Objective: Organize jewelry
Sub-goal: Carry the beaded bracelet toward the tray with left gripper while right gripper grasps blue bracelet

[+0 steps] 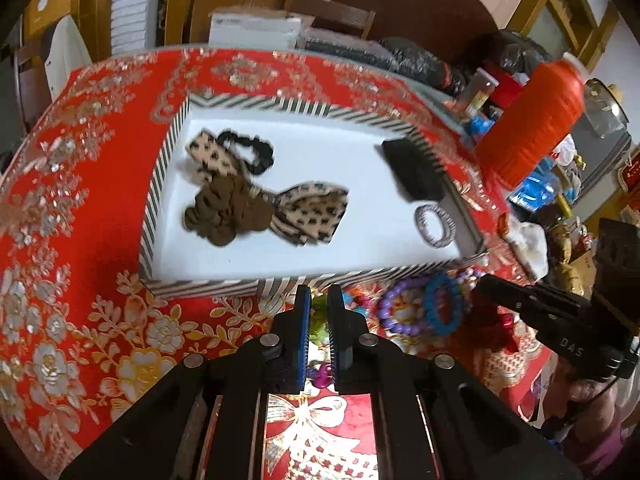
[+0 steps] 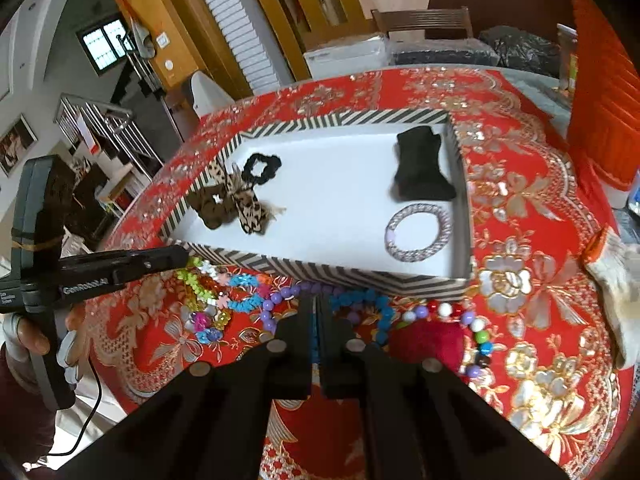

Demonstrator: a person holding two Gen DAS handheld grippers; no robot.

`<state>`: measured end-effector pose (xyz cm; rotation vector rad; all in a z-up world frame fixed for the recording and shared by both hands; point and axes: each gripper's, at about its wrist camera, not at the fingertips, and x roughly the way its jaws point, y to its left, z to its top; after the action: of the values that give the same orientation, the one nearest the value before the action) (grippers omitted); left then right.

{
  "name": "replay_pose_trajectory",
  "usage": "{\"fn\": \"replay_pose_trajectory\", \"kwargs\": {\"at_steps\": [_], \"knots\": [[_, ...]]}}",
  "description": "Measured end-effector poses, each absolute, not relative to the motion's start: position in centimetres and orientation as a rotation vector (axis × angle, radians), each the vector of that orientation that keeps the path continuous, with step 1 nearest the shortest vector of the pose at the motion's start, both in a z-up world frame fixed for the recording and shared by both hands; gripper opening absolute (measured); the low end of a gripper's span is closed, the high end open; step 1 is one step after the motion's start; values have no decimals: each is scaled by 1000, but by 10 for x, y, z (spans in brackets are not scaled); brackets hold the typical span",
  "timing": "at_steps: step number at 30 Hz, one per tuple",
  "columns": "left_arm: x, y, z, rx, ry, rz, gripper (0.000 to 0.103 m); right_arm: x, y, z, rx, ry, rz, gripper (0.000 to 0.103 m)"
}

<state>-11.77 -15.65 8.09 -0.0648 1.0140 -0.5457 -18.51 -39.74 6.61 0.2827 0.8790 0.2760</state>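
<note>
Left gripper jaws nearly together on green beads – right gripper jaws together, beside tray.

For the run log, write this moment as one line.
left tool: narrow gap, at green flower-bead string | right tool: shut, at blue bead bracelet | striped tray: silver ring bracelet inside

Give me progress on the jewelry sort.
Done: scrunchies, a black pouch and a clear bracelet lie in the striped tray. In hand: left hand-held gripper nearly closed over green beads. Left: bead bracelets on the cloth.
</note>
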Motion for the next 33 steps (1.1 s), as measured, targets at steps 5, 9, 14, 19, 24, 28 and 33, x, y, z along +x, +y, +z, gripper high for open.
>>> {"fn": "replay_pose_trajectory", "kwargs": {"at_steps": [5,9,14,19,24,28,33], "knots": [[-125,-159,104,-62,963,-561,0,-187,-396,68,253,893,273,2],[-127,-161,115,-61,941,-566,0,-183,-374,52,175,972,268,23],[-131,-162,125,-54,917,-572,0,-169,-355,35,117,1014,241,26],[-130,-161,130,-60,908,-568,0,-166,-356,31,106,1018,226,12],[-129,-162,135,-59,897,-568,0,-178,-372,47,174,947,258,3],[-127,-162,143,-59,882,-563,0,-185,-390,73,256,879,285,3],[-124,-163,153,-57,861,-558,0,-187,-404,99,303,822,301,3]]}}
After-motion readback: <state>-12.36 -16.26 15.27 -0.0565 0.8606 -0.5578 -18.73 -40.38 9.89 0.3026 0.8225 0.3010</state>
